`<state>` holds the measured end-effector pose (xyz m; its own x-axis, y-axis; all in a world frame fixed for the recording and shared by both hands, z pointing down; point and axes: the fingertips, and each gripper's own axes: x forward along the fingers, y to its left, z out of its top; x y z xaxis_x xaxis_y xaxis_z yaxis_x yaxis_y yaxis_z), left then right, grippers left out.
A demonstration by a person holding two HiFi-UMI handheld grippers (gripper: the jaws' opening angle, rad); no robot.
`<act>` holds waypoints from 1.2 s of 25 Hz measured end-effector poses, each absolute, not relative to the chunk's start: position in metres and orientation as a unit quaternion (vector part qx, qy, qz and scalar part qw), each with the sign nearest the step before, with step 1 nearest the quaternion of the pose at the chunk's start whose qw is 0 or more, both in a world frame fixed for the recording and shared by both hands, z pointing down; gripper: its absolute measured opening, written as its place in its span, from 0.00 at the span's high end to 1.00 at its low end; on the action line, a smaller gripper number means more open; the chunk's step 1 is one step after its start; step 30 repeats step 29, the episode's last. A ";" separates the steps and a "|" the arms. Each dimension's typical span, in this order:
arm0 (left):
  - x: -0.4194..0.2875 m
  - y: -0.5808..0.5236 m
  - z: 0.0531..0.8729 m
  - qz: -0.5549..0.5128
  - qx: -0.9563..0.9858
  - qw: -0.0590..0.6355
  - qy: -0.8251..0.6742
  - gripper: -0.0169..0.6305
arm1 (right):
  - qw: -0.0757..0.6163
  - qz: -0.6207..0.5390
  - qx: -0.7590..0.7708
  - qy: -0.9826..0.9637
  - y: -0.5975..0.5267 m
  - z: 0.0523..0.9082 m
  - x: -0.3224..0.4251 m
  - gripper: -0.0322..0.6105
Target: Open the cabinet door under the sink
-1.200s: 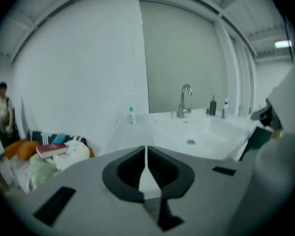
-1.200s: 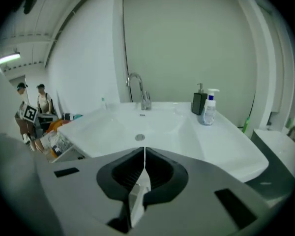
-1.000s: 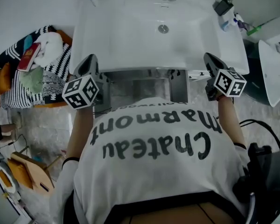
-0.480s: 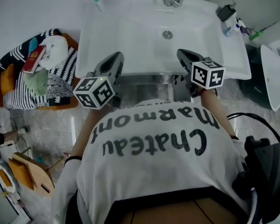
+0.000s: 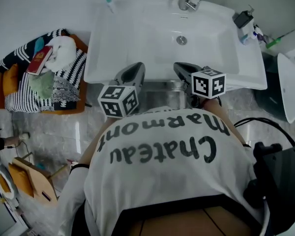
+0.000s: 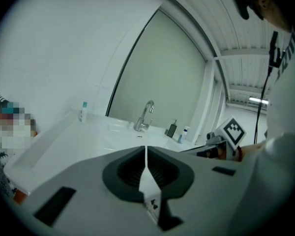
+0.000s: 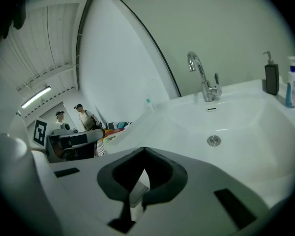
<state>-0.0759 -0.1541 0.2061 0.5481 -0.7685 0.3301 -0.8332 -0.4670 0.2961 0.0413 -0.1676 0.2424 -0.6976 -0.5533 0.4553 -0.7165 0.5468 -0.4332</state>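
While both hand-held grippers ride above the front rim of the sink (image 5: 137,38), the cabinet (image 5: 160,90) lies directly below them, visible in the head view only as a grey strip between the rim and my shirt. The left hand-held gripper (image 5: 133,69) is clenched on nothing; its own view shows the pads meeting in one seam, with only the basin beyond. The right hand-held gripper (image 5: 181,67) is likewise clenched and empty. Both point over the basin toward the tap (image 5: 188,1), tilted slightly down, and they sit near each other, one at each side of the sink's centre line. The coming move therefore turns on one relation: the door is under the rim and back toward me, not ahead of the jaws, so I judge that a descent in front of the sink comes first. Neither hand-held gripper is clearly nearer. I cannot tell where the door's handle or hinge edge lies, because the rim and my torso hide the door face. The sink top is white and glossy, carrying a small bottle (image 5: 109,4) at its back left corner and a dispenser (image 5: 243,18) at the right. A basket (image 5: 19,100) of striped cloth stands on the pale floor (image 5: 54,132) just left of the sink.
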 end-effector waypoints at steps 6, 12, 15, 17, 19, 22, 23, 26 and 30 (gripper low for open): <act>-0.077 -0.141 0.226 0.083 0.847 0.231 -0.471 0.95 | 0.154 0.325 0.363 -0.860 -0.147 0.263 0.040 0.93; -0.066 -0.129 0.240 0.094 0.846 0.251 -0.460 0.95 | 0.174 0.330 0.362 -0.855 -0.133 0.275 0.041 0.93; -0.062 -0.125 0.243 0.101 0.844 0.260 -0.458 0.95 | 0.184 0.332 0.359 -0.853 -0.125 0.282 0.041 0.93; -0.060 -0.123 0.244 0.103 0.844 0.260 -0.457 0.95 | 0.187 0.331 0.356 -0.854 -0.123 0.284 0.041 0.93; -0.059 -0.122 0.245 0.103 0.845 0.259 -0.457 0.95 | 0.191 0.328 0.354 -0.855 -0.121 0.285 0.041 0.93; -0.058 -0.121 0.246 0.102 0.843 0.259 -0.459 0.95 | 0.198 0.323 0.355 -0.855 -0.121 0.288 0.043 0.93; -0.059 -0.121 0.245 0.101 0.843 0.259 -0.460 0.95 | 0.198 0.323 0.355 -0.855 -0.121 0.288 0.043 0.93; -0.062 -0.122 0.244 0.099 0.841 0.259 -0.465 0.95 | 0.196 0.323 0.353 -0.856 -0.122 0.287 0.042 0.93; -0.066 -0.122 0.244 0.098 0.837 0.262 -0.470 0.95 | 0.196 0.324 0.350 -0.857 -0.122 0.286 0.040 0.93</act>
